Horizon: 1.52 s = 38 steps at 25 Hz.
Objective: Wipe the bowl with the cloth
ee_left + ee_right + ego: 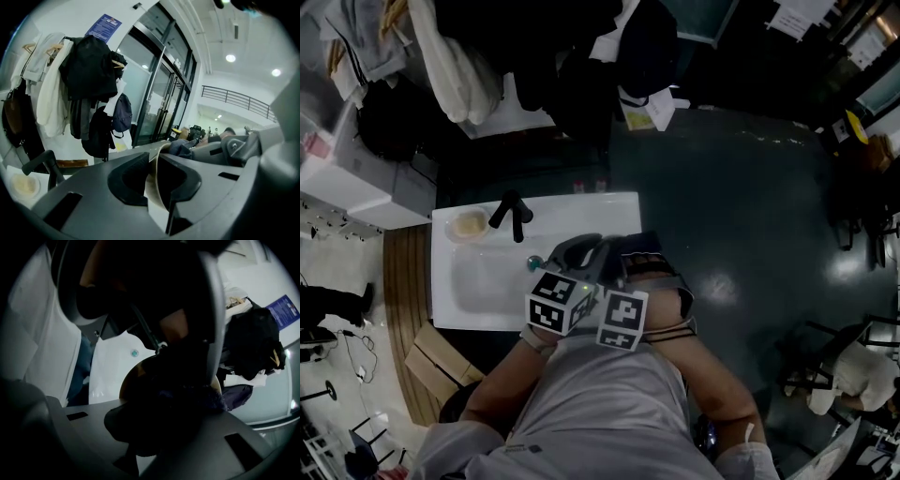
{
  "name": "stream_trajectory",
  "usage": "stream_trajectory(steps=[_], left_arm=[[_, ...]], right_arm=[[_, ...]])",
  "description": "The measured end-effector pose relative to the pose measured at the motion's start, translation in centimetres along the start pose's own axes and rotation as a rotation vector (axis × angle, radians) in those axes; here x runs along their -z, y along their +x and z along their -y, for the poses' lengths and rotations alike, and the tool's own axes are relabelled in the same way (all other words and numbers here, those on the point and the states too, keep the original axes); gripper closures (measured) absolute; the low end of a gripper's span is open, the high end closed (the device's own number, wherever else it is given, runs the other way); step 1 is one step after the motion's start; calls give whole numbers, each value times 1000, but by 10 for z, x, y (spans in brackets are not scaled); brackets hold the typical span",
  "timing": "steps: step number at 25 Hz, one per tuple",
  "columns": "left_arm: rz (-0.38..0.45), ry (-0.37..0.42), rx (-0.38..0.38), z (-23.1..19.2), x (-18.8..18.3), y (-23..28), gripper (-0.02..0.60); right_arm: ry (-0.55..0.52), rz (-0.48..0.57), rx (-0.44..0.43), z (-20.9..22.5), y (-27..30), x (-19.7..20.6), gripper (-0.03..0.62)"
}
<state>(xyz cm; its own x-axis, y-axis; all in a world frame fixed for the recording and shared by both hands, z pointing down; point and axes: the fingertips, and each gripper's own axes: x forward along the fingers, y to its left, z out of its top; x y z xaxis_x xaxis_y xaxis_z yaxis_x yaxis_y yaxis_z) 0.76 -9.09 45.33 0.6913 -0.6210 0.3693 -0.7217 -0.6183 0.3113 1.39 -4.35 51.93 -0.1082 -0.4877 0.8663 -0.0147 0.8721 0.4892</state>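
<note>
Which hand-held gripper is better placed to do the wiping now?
Right: the right hand-held gripper is shut on the cloth against the bowl; the left hand-held gripper clamps its rim, steadying it.

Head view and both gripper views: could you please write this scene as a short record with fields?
place: white sink with a black faucet
left tool: shut on the rim of the bowl
right tool: shut on the dark cloth, at the bowl
tools: close together, above the sink
</note>
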Motion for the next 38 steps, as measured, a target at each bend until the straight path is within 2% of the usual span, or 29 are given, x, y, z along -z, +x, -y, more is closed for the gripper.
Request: stream_trajectory(steps=[4,8,13,17,23,28,33,38], left_arm=[[17,-33,-1,-1,0,-1,529],[38,-52,5,-2,-1,-1,531],[23,-71,35,1,1,2,531],[24,-22,16,6,2,5,531],[37,49,-26,7,-8,6,532],[28,93,-65,1,-9,8,535],[6,73,-97,-18,-1,9,552],[17,31,-109,-34,-5,5,560]], right_arm=[[150,73,-26,5,-1,-7,514],[300,114,22,23,-3,-6,514],[380,135,107,43,-7,3,514],[469,158,134,53,-8,11,514],[489,168,251,67,-16,19,514],[527,200,282,73,-23,26,514],[552,305,342,82,-45,24,514],[623,422,446,102,-78,32,514]])
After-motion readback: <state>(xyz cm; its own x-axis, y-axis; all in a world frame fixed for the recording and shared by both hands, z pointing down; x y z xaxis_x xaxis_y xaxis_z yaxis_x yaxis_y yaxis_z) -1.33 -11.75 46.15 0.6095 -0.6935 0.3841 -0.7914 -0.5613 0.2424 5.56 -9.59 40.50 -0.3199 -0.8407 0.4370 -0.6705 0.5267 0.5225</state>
